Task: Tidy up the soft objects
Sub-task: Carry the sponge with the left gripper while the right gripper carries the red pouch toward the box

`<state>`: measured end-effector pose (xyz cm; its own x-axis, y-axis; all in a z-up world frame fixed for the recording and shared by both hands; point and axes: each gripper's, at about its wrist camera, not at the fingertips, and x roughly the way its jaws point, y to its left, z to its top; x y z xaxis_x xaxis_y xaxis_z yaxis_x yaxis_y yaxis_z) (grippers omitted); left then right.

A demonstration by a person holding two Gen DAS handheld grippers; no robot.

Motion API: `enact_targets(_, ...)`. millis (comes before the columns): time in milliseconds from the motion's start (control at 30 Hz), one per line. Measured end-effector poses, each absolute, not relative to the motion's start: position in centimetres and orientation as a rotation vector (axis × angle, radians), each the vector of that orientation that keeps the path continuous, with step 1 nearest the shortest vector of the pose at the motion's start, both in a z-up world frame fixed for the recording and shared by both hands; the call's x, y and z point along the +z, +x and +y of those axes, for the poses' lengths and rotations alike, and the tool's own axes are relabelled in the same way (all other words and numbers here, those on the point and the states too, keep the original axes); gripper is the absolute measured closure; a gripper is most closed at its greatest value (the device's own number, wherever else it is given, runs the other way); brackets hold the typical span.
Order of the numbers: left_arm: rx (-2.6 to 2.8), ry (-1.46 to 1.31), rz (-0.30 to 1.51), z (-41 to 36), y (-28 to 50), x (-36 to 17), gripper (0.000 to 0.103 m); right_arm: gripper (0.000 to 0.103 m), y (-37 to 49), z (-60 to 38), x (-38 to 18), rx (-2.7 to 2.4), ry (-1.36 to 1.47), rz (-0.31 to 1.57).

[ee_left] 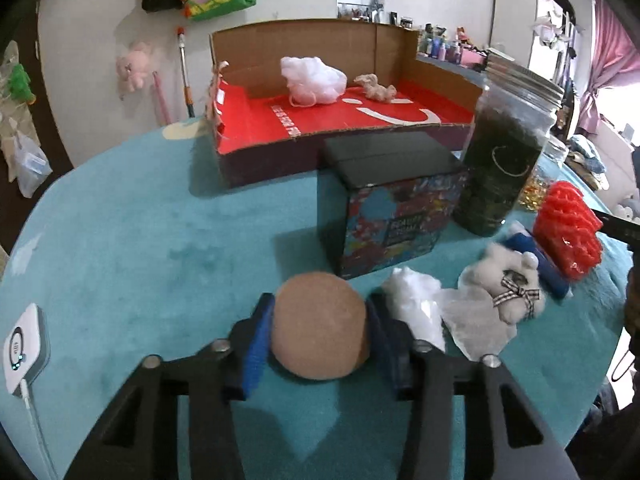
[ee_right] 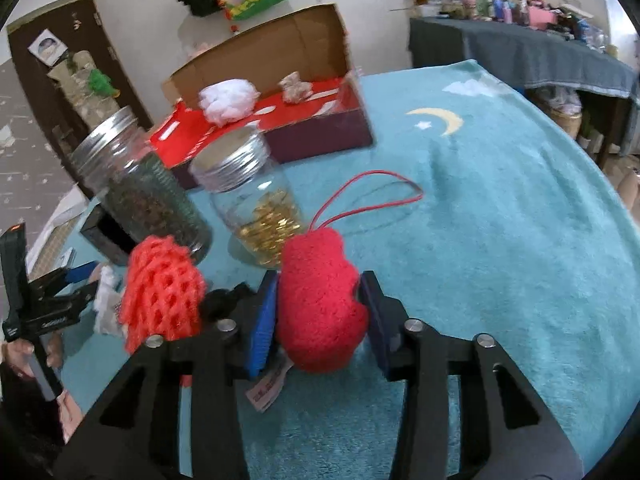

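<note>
in the left wrist view the left gripper [ee_left: 319, 340] has its jaws clamped on a round tan sponge [ee_left: 319, 326] — the blue pads [ee_left: 256, 350] press against its two sides, and the sponge sits squarely between them, low over the teal tabletop [ee_left: 160, 248]. just right of the jaws lie a white fluffy wad [ee_left: 412, 296], a sheet of white wrapping [ee_left: 472, 328] and a small white plush bear [ee_left: 516, 284] with a checked bow. behind the bear is a blue cloth [ee_left: 536, 260] and a red foam net [ee_left: 570, 228]. a patterned tin [ee_left: 396, 216] with a black lid stands ahead of the jaws, a jar of dark green stuff [ee_left: 504, 160] beside it. further back an open cardboard box [ee_left: 320, 104] with a red lining holds a white mesh pouf [ee_left: 312, 78] and a small beige scrap [ee_left: 376, 88].

in the right wrist view the right gripper [ee_right: 320, 316] has its jaws clamped on a red fuzzy heart [ee_right: 320, 300], which fills the space between the pads; its red cord [ee_right: 372, 196] loops out across the tabletop. the red foam net is just to the left of the jaws, touching a black object i cannot make out. ahead stand the green-filled jar and a jar of gold pieces [ee_right: 260, 208], both with metal lids. the cardboard box stands behind them — pouf and scrap inside. the left gripper shows at the left edge.
</note>
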<state>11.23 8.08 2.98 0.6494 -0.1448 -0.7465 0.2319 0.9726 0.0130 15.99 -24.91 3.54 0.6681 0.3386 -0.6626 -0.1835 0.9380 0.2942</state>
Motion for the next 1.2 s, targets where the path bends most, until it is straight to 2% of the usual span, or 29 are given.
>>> enact_targets(67,-0.239,0.076,0.837,8.3,11.1,3.4,0.081,0.068,15.6,-25.0,3.9,0.304,0.212,0.76)
enact_targets(167,-0.242,0.054,0.798,8.3,10.5,4.9,0.083,0.068,14.9,-25.3,4.9,0.301,0.222,0.718)
enact_targets(500,-0.421,0.066,0.701,3.7,8.7,8.1,0.084,0.068,12.2,-24.3,8.6,0.329,0.178,0.556)
enact_targets(833,-0.547,0.067,0.714,-1.1,9.8,7.2,0.084,0.068,11.0,-20.4,8.4,0.459,0.144,0.53)
enact_targets(1200,-0.547,0.049,0.729,-1.2,9.9,6.4,0.084,0.068,11.2,-19.3,7.7,0.473,0.131,0.546)
